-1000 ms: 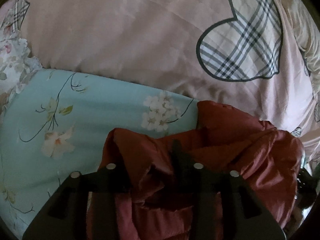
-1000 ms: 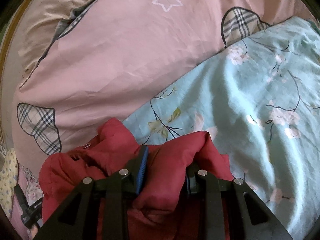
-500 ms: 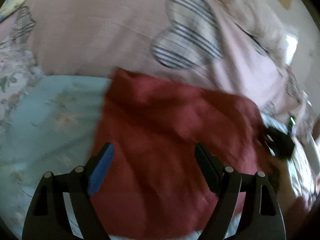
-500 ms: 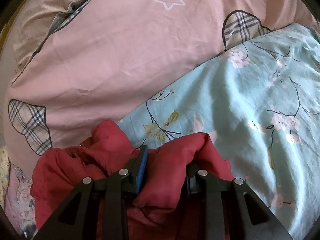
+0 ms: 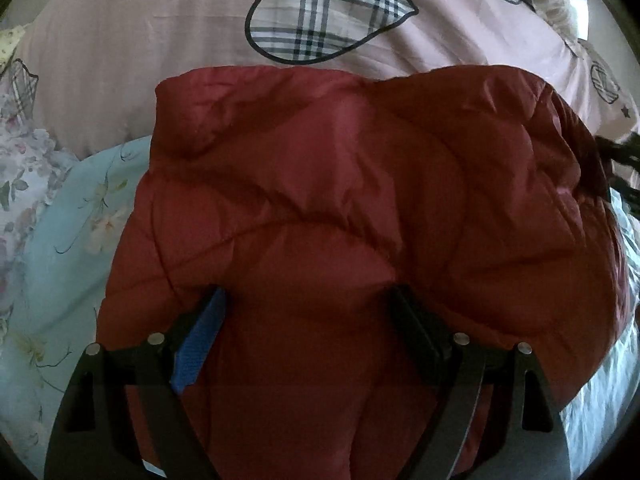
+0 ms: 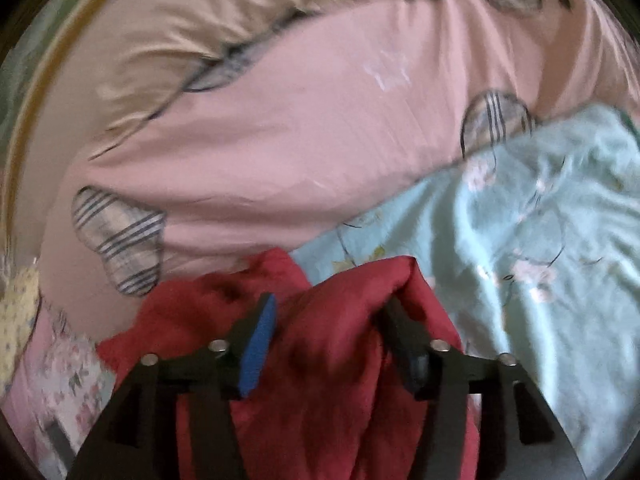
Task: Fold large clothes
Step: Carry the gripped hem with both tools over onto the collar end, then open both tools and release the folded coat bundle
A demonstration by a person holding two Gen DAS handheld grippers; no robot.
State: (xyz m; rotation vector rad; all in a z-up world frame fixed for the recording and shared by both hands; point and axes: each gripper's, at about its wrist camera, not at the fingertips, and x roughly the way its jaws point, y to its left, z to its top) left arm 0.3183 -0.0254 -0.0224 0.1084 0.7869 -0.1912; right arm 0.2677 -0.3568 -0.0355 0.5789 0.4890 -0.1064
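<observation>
Pink quilt: we saw it spread widest, printed with plaid hearts, lying behind the red jacket.
Teal floral sheet: it lay in front of the quilt, under the jacket and beside it.
Red jacket: we found the puffy quilted garment resting on the sheet, its far edge overlapping the quilt.
Left gripper: we saw its fingers spread wide, jacket fabric bulging between them and touching both; no pinch.
Right gripper: in our blurred view, it was clamped on a bunched fold of the jacket's edge.
</observation>
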